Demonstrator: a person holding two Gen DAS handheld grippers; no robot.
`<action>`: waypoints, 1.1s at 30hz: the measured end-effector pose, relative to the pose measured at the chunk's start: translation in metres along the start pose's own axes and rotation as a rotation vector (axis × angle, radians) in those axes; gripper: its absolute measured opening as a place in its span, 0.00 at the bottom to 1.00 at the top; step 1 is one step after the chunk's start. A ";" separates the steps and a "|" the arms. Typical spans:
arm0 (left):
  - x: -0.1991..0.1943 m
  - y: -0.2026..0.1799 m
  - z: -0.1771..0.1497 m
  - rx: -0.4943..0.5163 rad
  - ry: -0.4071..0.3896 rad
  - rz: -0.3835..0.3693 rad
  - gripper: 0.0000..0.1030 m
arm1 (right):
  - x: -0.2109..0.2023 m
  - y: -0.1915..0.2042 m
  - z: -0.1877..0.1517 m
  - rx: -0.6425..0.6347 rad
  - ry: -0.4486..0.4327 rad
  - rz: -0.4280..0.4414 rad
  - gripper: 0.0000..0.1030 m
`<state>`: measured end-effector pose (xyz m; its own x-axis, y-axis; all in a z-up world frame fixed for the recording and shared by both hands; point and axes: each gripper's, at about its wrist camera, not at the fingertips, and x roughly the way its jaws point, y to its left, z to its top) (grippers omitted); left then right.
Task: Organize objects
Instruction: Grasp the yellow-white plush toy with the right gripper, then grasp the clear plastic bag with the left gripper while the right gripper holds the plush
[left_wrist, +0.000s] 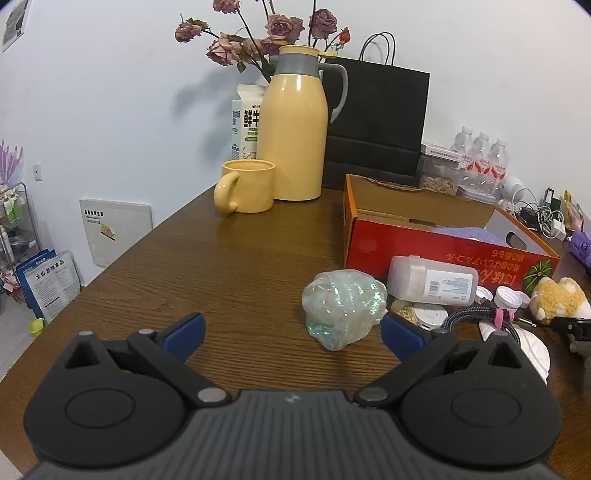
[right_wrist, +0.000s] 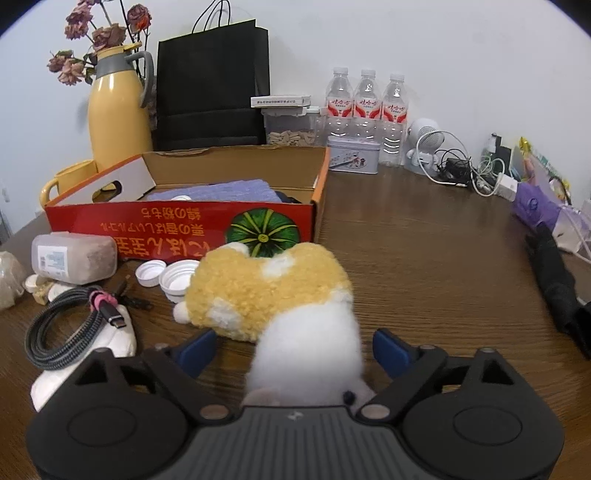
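Note:
A yellow and white plush toy (right_wrist: 266, 288) lies on the wooden table (right_wrist: 424, 258) in front of the red cardboard box (right_wrist: 177, 225). My right gripper (right_wrist: 293, 350) straddles its white end, jaws open, with a small gap on each side of the blue pads (right_wrist: 391, 350). In the left wrist view, my left gripper (left_wrist: 293, 336) is open and empty, low over the table. A crumpled iridescent plastic wrap (left_wrist: 343, 306) sits just ahead of it, close to the right finger. The plush toy (left_wrist: 557, 295) shows at the far right there. A purple cloth lies inside the box (left_wrist: 443, 254).
A plastic bottle (right_wrist: 74, 258) lying on its side, white caps (right_wrist: 177, 275) and a coiled braided cable (right_wrist: 62, 332) crowd the box's front. A yellow thermos (left_wrist: 295, 129), mug (left_wrist: 247, 188), black paper bag (left_wrist: 376, 122) and water bottles (right_wrist: 367, 103) line the wall. Chargers and wires (right_wrist: 461, 170) lie at the right.

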<state>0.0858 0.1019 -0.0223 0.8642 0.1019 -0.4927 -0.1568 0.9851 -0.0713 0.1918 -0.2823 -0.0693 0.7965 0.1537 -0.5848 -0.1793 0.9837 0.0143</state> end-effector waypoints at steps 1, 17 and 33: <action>0.000 -0.001 0.000 0.002 0.001 -0.002 1.00 | 0.000 0.001 0.000 -0.001 -0.007 0.002 0.67; 0.008 -0.008 -0.004 0.006 0.017 -0.010 1.00 | -0.021 0.001 -0.004 0.011 -0.145 -0.008 0.48; 0.056 -0.034 0.009 -0.016 0.037 -0.008 1.00 | -0.030 0.003 -0.006 -0.003 -0.207 -0.026 0.48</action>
<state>0.1436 0.0758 -0.0398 0.8469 0.0887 -0.5242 -0.1579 0.9835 -0.0886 0.1639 -0.2843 -0.0562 0.9026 0.1443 -0.4055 -0.1584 0.9874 -0.0012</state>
